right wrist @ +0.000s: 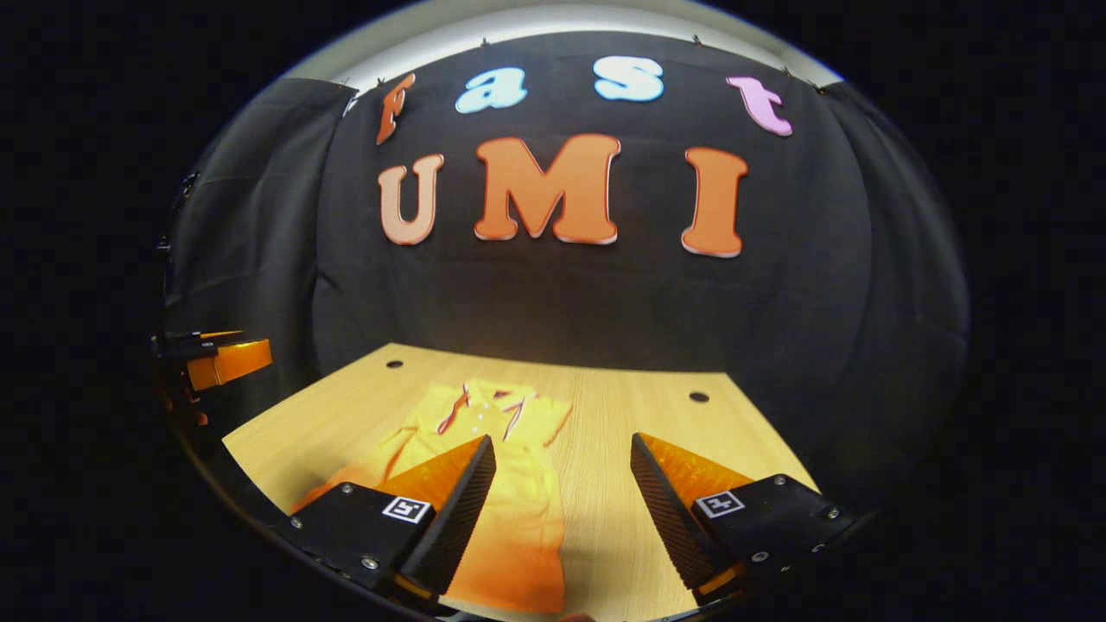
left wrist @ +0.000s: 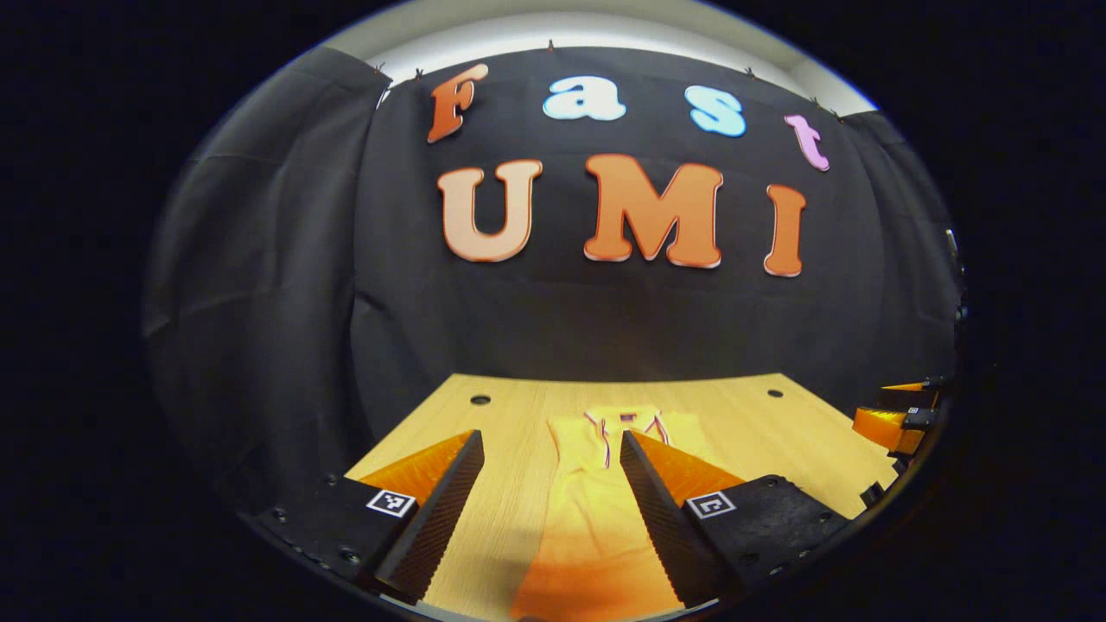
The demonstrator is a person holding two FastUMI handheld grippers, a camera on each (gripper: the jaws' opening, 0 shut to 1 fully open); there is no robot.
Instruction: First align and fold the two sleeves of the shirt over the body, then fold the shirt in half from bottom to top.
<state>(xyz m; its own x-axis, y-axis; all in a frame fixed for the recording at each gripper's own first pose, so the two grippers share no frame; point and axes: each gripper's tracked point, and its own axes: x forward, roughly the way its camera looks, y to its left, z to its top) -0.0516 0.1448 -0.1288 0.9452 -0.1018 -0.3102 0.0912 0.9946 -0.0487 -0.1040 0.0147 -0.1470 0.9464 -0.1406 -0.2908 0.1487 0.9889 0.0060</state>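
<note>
left gripper view: left gripper point(left wrist: 548, 484) above the table point(left wrist: 510, 432), jaws spread wide, nothing between them
shirt point(left wrist: 596, 510): yellow-orange, flat on the wood table, collar at the far end, body running toward the camera between the fingers
other gripper: right gripper point(left wrist: 899, 415) at far right edge, well apart
right gripper view: right gripper point(right wrist: 562, 497) jaws wide apart, holding nothing; shirt point(right wrist: 510, 484) lies left of centre, partly behind the left finger point(right wrist: 454, 510)
left gripper point(right wrist: 216, 363): far left edge, state there unclear
holes: dark holes point(right wrist: 699, 397) in the tabletop near the far corners
</note>
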